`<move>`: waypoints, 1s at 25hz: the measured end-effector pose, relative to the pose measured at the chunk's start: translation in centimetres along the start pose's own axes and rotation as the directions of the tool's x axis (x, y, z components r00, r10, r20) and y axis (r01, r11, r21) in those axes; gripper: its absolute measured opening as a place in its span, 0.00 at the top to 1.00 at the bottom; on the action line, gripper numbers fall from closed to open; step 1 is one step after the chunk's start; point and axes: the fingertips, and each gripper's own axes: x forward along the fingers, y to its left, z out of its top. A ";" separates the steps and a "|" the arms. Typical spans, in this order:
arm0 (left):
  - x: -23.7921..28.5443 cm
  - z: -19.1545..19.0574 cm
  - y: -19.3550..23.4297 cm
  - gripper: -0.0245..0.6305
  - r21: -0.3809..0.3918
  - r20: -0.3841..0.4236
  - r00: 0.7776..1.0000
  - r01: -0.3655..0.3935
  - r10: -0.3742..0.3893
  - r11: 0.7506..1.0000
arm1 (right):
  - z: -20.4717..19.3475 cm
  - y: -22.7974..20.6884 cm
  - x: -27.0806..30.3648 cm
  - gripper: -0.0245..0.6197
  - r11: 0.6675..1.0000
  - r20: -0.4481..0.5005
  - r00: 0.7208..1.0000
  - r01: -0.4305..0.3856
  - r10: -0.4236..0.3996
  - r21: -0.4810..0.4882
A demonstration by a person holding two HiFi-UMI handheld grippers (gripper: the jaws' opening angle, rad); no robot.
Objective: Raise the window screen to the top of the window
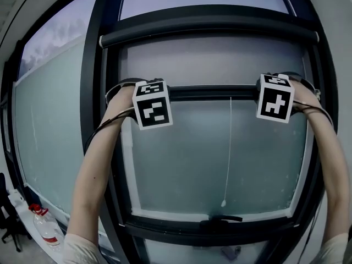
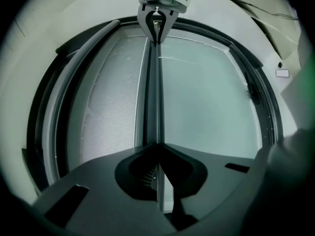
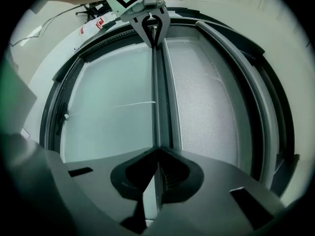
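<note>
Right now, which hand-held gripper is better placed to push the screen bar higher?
Neither alone. The left hand-held gripper and right hand-held gripper both clamp the screen bar, roughly level near opposite ends; lifting together looks best.

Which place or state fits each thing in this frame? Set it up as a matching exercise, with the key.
Things:
1. screen bar
2. pull cord
3. bottle
4. roller housing

Places or states:
A. lower left, with a red cap
B. highest up, running side to side
C. clamped in the left hand-held gripper and the right hand-held gripper
D. white, hanging down from the bar

Pairs: 1-C, 2-D, 3-A, 4-B
</note>
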 end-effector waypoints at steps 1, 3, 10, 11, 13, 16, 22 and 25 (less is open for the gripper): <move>-0.1 0.0 0.9 0.94 0.000 -0.002 1.000 -0.007 0.007 1.000 | 0.1 -0.9 -0.1 0.93 1.000 -0.004 1.000 0.012 -0.012 -0.002; -0.4 -0.1 2.6 0.94 -0.001 -0.002 1.000 -0.021 0.021 1.000 | 0.2 -2.7 -0.2 0.93 0.999 -0.008 0.999 0.035 -0.035 0.000; -0.2 -0.1 7.0 0.94 0.024 -0.024 0.997 -0.071 0.072 0.997 | 0.2 -7.0 -0.2 0.93 0.995 -0.014 0.995 0.101 -0.101 0.023; -0.3 -0.1 7.7 0.94 0.025 -0.026 0.996 -0.080 0.081 0.996 | 0.1 -7.6 -0.2 0.93 0.993 -0.014 0.994 0.110 -0.109 0.034; -0.4 0.0 9.1 0.94 0.023 -0.025 0.994 -0.101 0.102 0.995 | 0.3 -9.1 -0.3 0.93 0.990 -0.002 0.990 0.139 -0.139 0.034; -0.5 -0.1 10.9 0.94 0.033 -0.033 0.990 -0.133 0.134 0.991 | 0.0 -10.6 -0.1 0.93 0.987 -0.024 0.988 0.155 -0.154 0.043; -0.8 0.0 14.6 0.94 0.065 -0.058 0.982 -0.177 0.180 0.982 | -0.6 -13.9 -0.4 0.93 0.978 -0.069 0.978 0.203 -0.199 0.049; -1.0 0.0 16.7 0.94 0.058 -0.042 0.978 -0.204 0.206 0.977 | 0.1 -15.8 -0.5 0.93 0.975 -0.034 0.975 0.219 -0.218 0.045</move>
